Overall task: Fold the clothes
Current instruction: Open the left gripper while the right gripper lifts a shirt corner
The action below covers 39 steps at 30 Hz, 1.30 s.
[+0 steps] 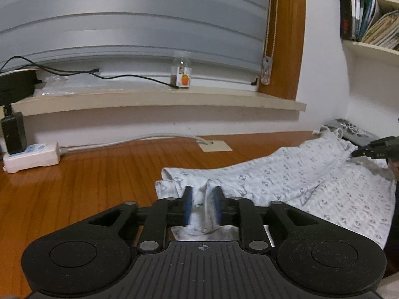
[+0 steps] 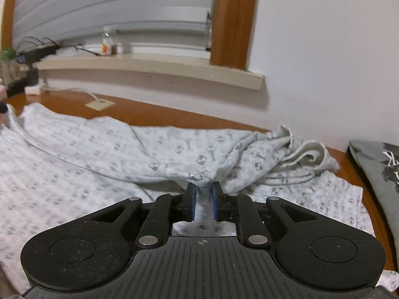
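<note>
The patterned garment (image 1: 286, 182) lies spread on the wooden floor (image 1: 87, 174), each end pinched by the left gripper (image 1: 202, 208) and right gripper (image 2: 204, 203); thin bunched folds could slip free if pulled unevenly.

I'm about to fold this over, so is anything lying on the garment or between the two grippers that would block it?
Nothing visible does. The left gripper and right gripper each already pinch the patterned garment, and the cloth between them is bare. The grey shirt lies beside it at the right end, just off the garment.
</note>
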Each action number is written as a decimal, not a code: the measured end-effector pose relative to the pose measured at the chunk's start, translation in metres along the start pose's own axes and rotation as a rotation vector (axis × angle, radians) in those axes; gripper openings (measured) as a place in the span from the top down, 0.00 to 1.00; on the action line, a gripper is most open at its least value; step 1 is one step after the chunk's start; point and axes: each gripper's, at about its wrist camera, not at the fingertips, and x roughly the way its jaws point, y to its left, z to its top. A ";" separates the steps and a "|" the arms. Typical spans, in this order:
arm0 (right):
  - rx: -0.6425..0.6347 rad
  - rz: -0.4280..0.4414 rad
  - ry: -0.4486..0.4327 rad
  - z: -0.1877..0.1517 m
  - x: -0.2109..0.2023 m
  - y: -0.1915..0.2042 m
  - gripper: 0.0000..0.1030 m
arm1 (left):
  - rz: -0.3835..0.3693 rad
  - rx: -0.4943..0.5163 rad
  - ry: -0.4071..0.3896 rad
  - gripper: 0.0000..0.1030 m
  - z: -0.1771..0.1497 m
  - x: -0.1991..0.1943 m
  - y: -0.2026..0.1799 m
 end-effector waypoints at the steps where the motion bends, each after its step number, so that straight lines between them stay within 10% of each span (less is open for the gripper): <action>1: 0.003 0.010 -0.013 0.003 -0.005 0.001 0.76 | 0.003 -0.012 -0.010 0.58 0.001 -0.005 0.002; 9: 0.012 0.112 -0.052 0.033 0.011 0.039 0.67 | 0.029 -0.063 0.030 0.59 0.006 -0.002 0.021; 26: -0.231 0.576 -0.041 0.092 0.108 0.287 0.53 | 0.015 -0.004 0.144 0.59 -0.003 0.017 0.029; 32: -0.326 0.594 -0.010 0.091 0.120 0.335 0.53 | -0.024 0.003 0.157 0.59 -0.004 0.016 0.033; 34: -0.342 0.582 -0.002 0.090 0.127 0.343 0.55 | -0.038 0.003 0.161 0.58 -0.004 0.016 0.035; 37: -0.353 0.565 -0.006 0.093 0.133 0.345 0.98 | -0.061 0.005 0.168 0.56 -0.004 0.016 0.037; 39: -0.329 0.552 -0.042 0.100 0.129 0.340 0.97 | -0.071 0.007 0.169 0.56 -0.003 0.018 0.037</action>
